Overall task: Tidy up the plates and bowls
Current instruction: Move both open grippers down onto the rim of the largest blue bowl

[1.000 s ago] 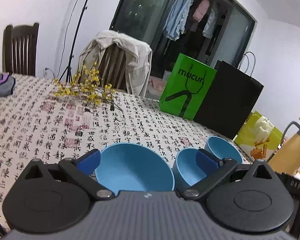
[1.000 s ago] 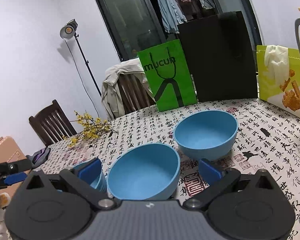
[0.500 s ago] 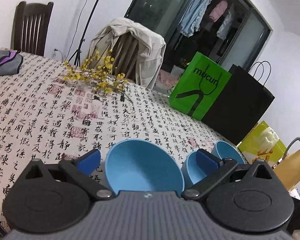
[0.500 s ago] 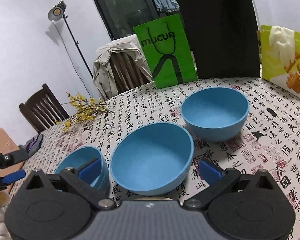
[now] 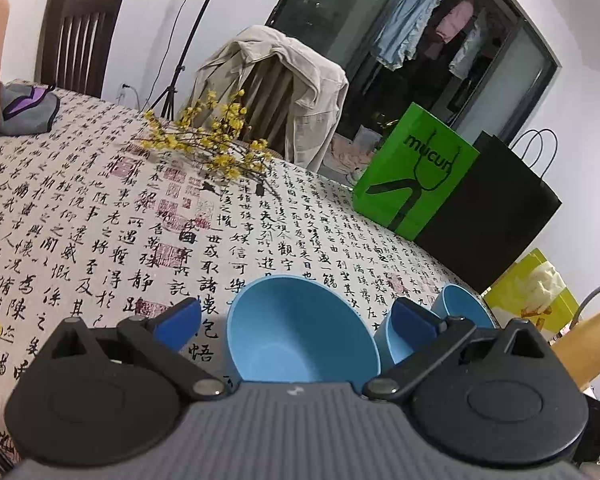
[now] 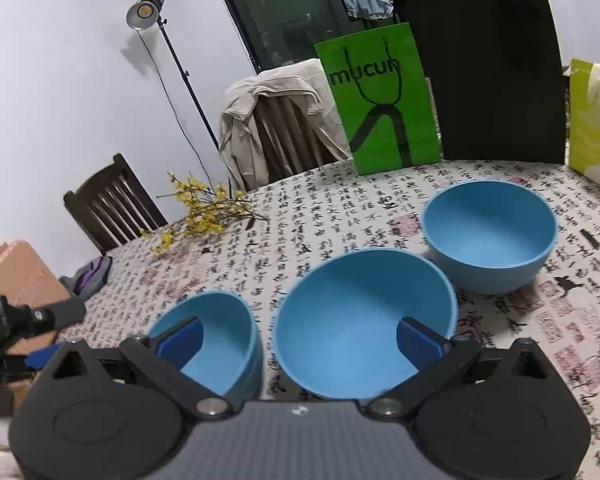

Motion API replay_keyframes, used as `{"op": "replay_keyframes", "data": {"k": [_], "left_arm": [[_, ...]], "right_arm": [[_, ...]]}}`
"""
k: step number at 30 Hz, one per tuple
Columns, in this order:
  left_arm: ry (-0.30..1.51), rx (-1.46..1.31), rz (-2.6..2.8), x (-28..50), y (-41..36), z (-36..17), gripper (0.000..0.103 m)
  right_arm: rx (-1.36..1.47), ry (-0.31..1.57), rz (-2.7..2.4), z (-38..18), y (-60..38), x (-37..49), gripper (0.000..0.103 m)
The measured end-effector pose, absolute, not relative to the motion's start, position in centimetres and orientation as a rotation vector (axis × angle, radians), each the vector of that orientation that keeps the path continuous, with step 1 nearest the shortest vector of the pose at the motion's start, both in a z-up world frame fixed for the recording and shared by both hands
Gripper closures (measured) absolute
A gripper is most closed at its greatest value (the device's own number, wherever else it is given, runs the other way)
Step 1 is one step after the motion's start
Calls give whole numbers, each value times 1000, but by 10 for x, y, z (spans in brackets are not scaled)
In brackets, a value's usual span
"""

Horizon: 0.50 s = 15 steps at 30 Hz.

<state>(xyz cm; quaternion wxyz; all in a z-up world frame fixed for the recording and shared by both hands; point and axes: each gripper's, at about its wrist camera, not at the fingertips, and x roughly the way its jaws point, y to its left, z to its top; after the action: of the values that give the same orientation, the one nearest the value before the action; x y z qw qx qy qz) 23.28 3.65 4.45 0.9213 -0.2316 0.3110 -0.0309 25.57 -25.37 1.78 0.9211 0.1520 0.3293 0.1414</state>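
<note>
Three blue bowls sit in a row on the table: the left gripper (image 5: 296, 318), fingers apart and empty, has the end bowl (image 5: 300, 340) dead ahead, while the right gripper (image 6: 300, 338), also apart and empty, faces the middle bowl (image 6: 364, 320).

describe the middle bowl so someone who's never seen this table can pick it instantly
On the calligraphy-print tablecloth, three blue bowls sit in a row in front of the green bag. The middle bowl lies between the small bowl and the deep bowl. It is the widest and shallowest, tilted toward the right-wrist camera.
</note>
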Motion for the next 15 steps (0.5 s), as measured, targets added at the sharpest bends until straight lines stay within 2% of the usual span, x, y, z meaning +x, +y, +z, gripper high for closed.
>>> {"op": "replay_keyframes", "data": {"k": [15], "left_arm": [[694,-533,-17,246,48,34,0]], "right_arm": [[315,726,377,14,-221,289,0]]}}
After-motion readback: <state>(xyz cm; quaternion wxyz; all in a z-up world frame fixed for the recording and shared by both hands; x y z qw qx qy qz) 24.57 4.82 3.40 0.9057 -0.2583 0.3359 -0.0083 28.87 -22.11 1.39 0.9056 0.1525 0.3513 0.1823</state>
